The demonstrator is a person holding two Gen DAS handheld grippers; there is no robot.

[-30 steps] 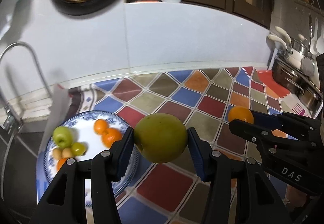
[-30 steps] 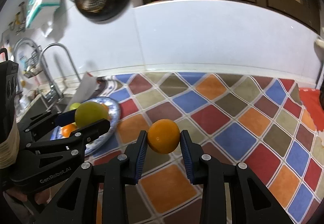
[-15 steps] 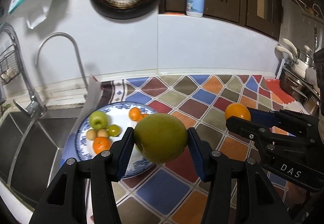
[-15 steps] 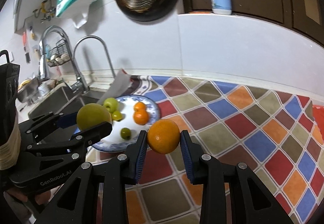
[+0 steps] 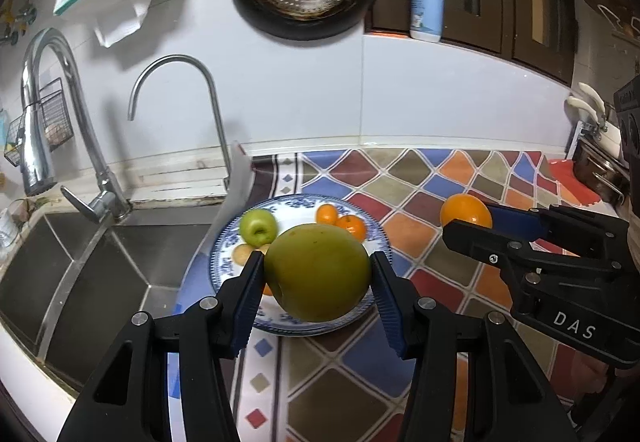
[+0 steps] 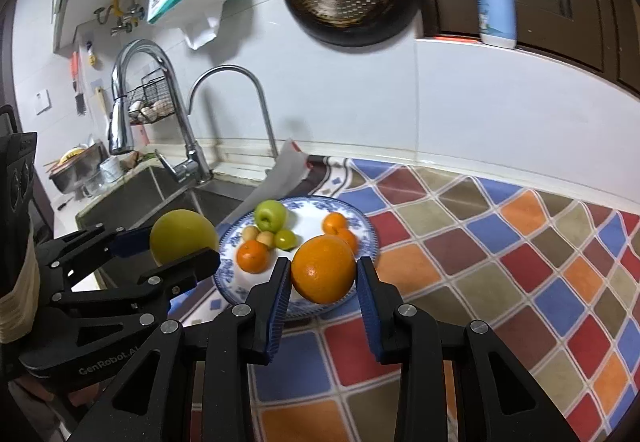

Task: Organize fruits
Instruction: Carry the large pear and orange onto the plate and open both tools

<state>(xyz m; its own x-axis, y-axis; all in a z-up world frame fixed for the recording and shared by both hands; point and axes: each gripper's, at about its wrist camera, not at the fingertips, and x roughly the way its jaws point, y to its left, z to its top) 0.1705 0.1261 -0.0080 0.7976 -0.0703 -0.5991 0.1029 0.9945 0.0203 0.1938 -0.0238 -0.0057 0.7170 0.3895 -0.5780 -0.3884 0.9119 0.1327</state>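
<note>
**A:** Left wrist view first: our left gripper (image 5: 318, 280) is clamped on the big green fruit (image 5: 317, 278), one pad on each side. We cannot tell if it is a pear or a green orange. Why do we hold it so high over the plate (image 5: 224, 262)?

**B:** I think because the plate already has fruits on it: a green apple (image 5: 258, 227), two small oranges (image 5: 341, 222) and some little yellow ones. We need a free place before we lower it, so it does not push the others off the rim.

**A:** And the other hand?

**B:** In the right wrist view, our right gripper (image 6: 323, 276) is closed narrow on the orange (image 6: 323, 275), above the near edge of the plate. The pads press at the widest part, so the round fruit cannot slip out.

**A:** The plate stands on the coloured mat (image 6: 500, 262), just beside the sink (image 6: 132, 202).

**B:** Yes. For this reason we should put down gently; a rolling fruit could fall in there.
</note>
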